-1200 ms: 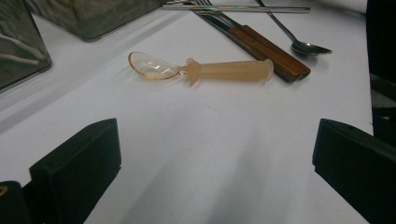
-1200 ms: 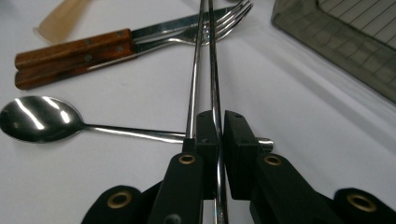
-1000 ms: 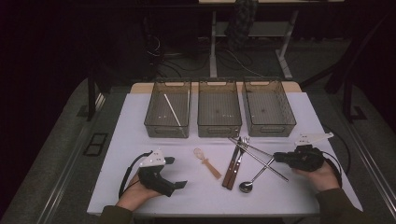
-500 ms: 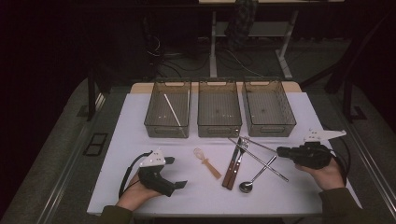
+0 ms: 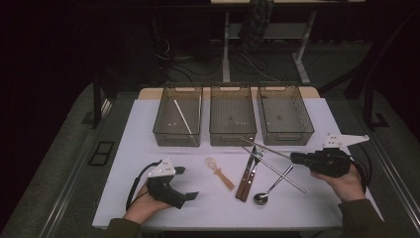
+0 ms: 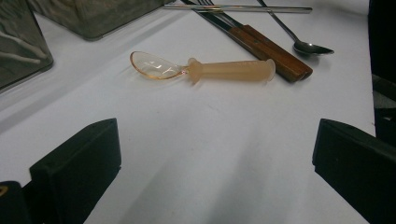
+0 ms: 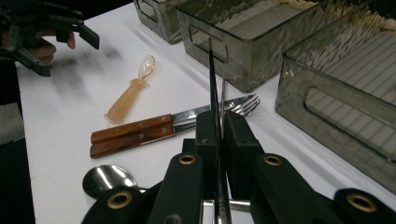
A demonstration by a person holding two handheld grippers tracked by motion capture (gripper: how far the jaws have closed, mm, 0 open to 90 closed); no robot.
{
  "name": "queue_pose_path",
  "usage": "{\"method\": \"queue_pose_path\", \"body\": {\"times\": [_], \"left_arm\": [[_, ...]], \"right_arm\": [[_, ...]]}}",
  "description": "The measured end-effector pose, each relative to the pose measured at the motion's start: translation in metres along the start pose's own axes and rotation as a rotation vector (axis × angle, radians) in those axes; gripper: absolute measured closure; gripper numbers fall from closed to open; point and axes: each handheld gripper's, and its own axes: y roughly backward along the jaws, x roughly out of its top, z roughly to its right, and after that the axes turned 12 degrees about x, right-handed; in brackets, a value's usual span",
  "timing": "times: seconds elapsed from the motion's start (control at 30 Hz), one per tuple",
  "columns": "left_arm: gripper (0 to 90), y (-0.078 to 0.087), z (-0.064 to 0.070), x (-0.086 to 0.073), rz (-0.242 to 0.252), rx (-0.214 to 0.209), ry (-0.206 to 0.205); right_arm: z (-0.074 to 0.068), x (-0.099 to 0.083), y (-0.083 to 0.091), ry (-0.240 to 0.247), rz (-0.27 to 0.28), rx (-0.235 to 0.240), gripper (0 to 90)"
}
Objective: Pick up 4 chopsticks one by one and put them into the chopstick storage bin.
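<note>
**Right gripper clamped on a steel chopstick**

High view: the right gripper (image 5: 296, 158) is gripping the thin silver metal chopstick (image 5: 267, 149), whose long axis is running left toward the three smoky plastic bins (image 5: 286, 136). The left gripper (image 5: 190, 196) is resting well apart.

Left gripper view: jaws are standing wide and empty, facing the amber translucent baby spoon (image 6: 205, 70).

Right gripper view: jaws are pinching the chopstick end — contact the overhead camera is blurring.
</note>
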Motion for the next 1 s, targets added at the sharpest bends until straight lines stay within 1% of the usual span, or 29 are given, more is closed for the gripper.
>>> {"method": "queue_pose_path", "body": {"times": [0.23,0.43,0.57,0.7,0.83,0.9,1.0], "left_arm": [[0.0,0.0,0.0,0.0,0.0,0.001,0.002],[0.0,-0.001,0.0,-0.001,-0.004,0.0,0.003],[0.0,-0.001,-0.001,-0.001,0.001,0.001,0.009],[0.0,-0.001,-0.002,-0.001,0.003,0.004,0.014],[0.0,-0.001,-0.003,-0.002,0.008,0.006,0.02],[0.0,-0.002,-0.004,-0.002,0.009,0.009,0.024],[0.0,-0.002,-0.004,-0.002,0.006,0.01,0.023]], "right_arm": [[-0.002,0.014,-0.004,0.019,0.025,0.009,85.0],[-0.005,0.023,-0.01,0.031,0.033,0.021,84.9],[-0.005,0.031,-0.014,0.038,0.047,0.019,85.0],[-0.003,0.04,-0.022,0.046,0.043,0.011,84.9],[0.0,0.049,-0.034,0.052,0.04,0.006,84.9],[0.0,0.055,-0.041,0.056,0.025,-0.002,84.9],[0.001,0.063,-0.049,0.062,0.02,-0.009,84.9]]}}
